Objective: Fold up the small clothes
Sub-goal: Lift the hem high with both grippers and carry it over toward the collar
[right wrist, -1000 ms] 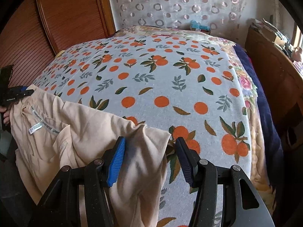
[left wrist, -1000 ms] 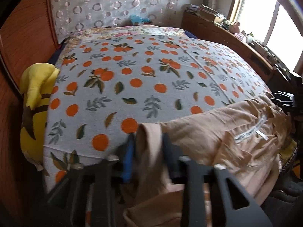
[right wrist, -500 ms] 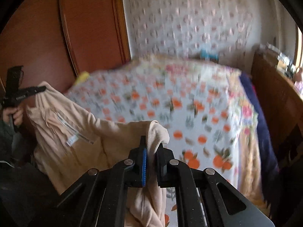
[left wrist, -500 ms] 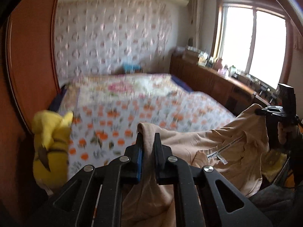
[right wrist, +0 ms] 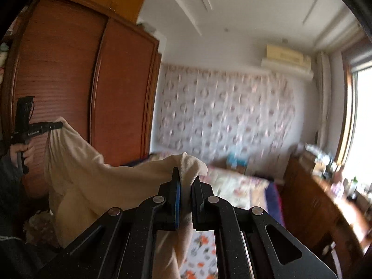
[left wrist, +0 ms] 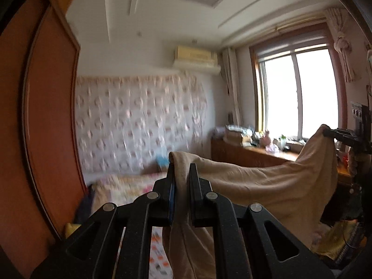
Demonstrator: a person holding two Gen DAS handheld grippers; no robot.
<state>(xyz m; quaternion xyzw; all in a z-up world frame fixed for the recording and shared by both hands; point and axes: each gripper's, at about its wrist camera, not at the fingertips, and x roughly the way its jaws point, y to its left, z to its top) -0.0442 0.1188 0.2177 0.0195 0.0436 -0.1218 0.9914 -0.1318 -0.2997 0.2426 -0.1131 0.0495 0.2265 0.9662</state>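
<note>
A beige garment (left wrist: pixel 267 186) hangs stretched in the air between both grippers, high above the bed. My left gripper (left wrist: pixel 181 169) is shut on one top corner, with cloth bunched between its pads and trailing down. My right gripper (right wrist: pixel 186 176) is shut on the other top corner of the beige garment (right wrist: pixel 81 174). In the left wrist view the right gripper (left wrist: pixel 325 132) shows at the far right, pinching the cloth. In the right wrist view the left gripper (right wrist: pixel 61 124) shows at the far left, held by a hand (right wrist: pixel 21 150).
The bed (right wrist: pixel 232 186) with its orange-print cover (right wrist: pixel 202 253) lies below and ahead. A brown wardrobe (right wrist: pixel 69 81) stands on the left. A wooden sideboard (left wrist: pixel 255 154) with clutter runs under the window (left wrist: pixel 300 93). A yellow toy (left wrist: pixel 71 229) peeks out at the bed's left edge.
Both grippers rose high and tilted up to level, lifting the garment off the bed. The right gripper, open around the corner a second ago, closed on it.
</note>
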